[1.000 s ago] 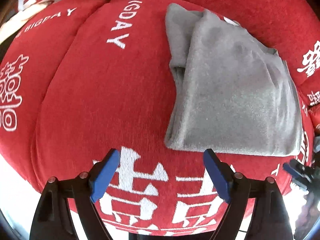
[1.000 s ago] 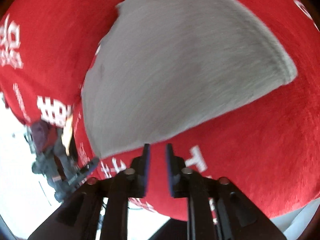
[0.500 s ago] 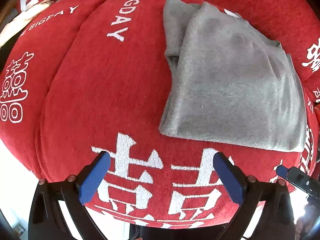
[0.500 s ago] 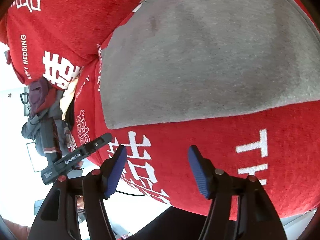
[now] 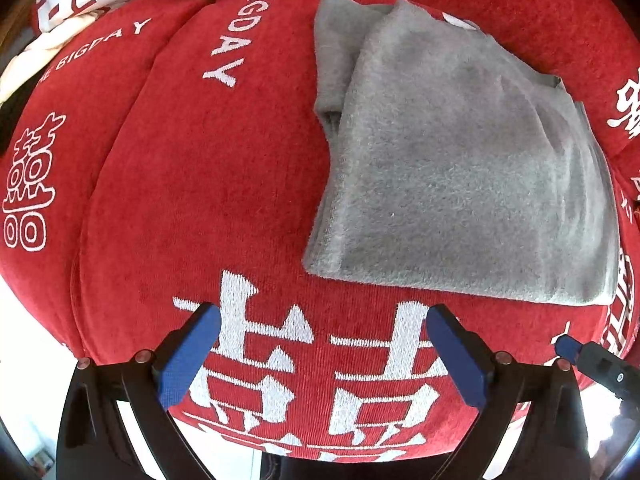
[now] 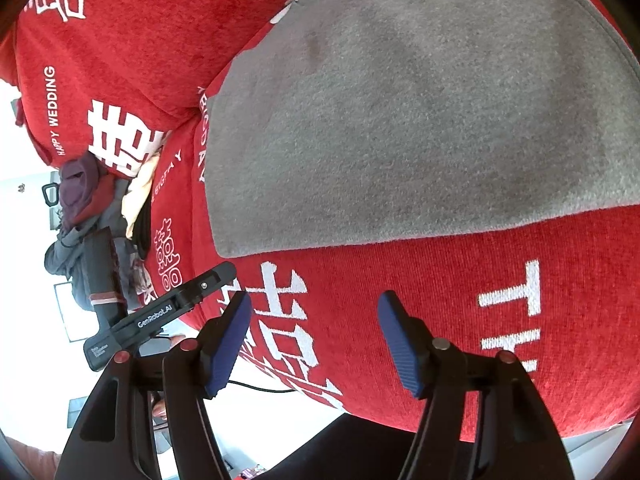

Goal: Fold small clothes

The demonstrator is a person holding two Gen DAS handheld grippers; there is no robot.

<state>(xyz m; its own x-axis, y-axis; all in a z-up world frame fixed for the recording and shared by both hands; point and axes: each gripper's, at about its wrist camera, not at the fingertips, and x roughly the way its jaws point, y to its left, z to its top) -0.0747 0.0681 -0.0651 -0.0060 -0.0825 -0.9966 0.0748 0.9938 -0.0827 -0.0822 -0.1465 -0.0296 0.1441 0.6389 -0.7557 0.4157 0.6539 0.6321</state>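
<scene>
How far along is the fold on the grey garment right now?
Done, it seems: the grey garment lies folded in flat layers on the red cushion. In hand: nothing; the left gripper and right gripper are open, short of it. Left: perhaps one more fold; I can't tell.

Folded grey garment (image 6: pixel 400 120) beyond spread fingers (image 6: pixel 228 344)

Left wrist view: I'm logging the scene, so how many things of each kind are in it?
Folded grey fleece garment: 1
Red cushions with white lettering: 3, counting those at the edges
Two-finger tools with blue pads: 2, left and the right's tip
Total: 6
</scene>
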